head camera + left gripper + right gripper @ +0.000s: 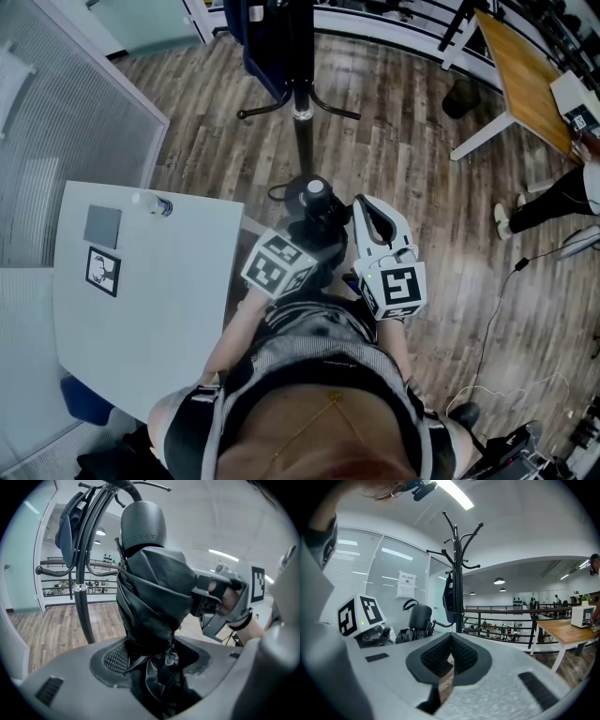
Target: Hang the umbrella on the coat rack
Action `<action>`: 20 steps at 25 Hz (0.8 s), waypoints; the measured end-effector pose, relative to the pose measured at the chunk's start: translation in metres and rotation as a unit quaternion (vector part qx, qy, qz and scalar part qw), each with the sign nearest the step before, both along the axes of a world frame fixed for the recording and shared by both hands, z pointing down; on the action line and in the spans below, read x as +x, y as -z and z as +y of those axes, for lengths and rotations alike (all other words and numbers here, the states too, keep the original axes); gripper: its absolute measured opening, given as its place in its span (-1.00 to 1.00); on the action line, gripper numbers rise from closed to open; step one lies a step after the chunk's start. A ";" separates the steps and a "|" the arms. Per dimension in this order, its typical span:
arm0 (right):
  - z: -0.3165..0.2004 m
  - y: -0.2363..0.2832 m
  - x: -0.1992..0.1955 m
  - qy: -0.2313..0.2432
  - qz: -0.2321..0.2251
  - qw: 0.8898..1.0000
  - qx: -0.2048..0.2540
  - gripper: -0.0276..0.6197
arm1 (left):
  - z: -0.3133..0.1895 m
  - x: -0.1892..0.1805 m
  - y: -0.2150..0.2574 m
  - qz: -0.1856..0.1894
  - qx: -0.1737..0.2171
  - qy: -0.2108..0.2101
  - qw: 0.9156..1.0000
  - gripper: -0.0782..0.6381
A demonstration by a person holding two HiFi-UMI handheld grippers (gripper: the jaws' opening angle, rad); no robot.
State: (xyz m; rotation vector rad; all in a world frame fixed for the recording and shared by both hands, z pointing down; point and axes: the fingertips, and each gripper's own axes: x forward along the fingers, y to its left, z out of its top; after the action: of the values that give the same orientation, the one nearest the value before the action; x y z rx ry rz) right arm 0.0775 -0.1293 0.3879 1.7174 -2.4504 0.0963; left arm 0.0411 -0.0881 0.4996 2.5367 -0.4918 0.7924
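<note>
Black fabric of the folded umbrella (152, 588) pinched low between the jaws of the left gripper (150, 667), clamped tight on the bunched cloth. Holds it upright, with the rounded grey handle end on top and clear of the jaws, most likely to leave that end free for hanging. Shows, in the right gripper view, a thin loop (408, 604) arching off the handle end, probably the part meant for a hook. Leaves the right gripper (451, 656) empty just beside the umbrella, pads meeting at the tips, nothing between them, only wood floor showing through the slit below. Seems parked close as a spare, ready to steady the umbrella or spread the loop. Faces the rack (302, 103) straight ahead, near but apart from the umbrella, with a dark bag (449, 599) hanging off one arm and several upper hooks bare. Reads as the carrying stage, with both grippers drawn in near the body and nothing yet raised to hook height. Calls next for lifting the handle end toward a bare hook, away from the bag, to avoid a tangle. Has no use for the white table (150, 309) at the left.
</note>
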 end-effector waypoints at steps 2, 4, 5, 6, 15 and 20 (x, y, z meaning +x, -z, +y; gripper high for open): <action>-0.007 -0.001 0.000 -0.003 0.001 1.000 -0.001 -0.90 | -0.007 0.000 -0.001 0.000 0.000 -0.004 1.000 -0.05; -0.013 -0.003 -0.001 -0.005 0.002 1.000 0.000 -0.91 | -0.013 0.000 -0.003 0.000 0.000 -0.007 1.000 -0.05; -0.015 -0.004 -0.001 -0.006 0.002 1.000 0.000 -0.90 | -0.015 0.000 -0.004 0.001 0.000 -0.009 1.000 -0.05; -0.018 -0.004 -0.002 -0.006 0.004 1.000 0.001 -0.90 | -0.018 -0.001 -0.005 0.001 0.000 -0.010 1.000 -0.05; -0.040 -0.006 -0.015 -0.009 0.004 1.000 0.004 -0.90 | -0.038 -0.010 -0.010 -0.004 0.003 -0.024 1.000 -0.05; -0.045 -0.005 -0.019 -0.012 0.004 1.000 0.002 -0.90 | -0.043 -0.014 -0.010 -0.003 0.002 -0.025 1.000 -0.05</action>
State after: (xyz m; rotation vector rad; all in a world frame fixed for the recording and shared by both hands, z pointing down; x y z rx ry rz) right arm 0.0590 -0.1741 0.3933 1.7452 -2.4253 0.0871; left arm 0.0267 -0.1311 0.5093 2.5598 -0.4330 0.8171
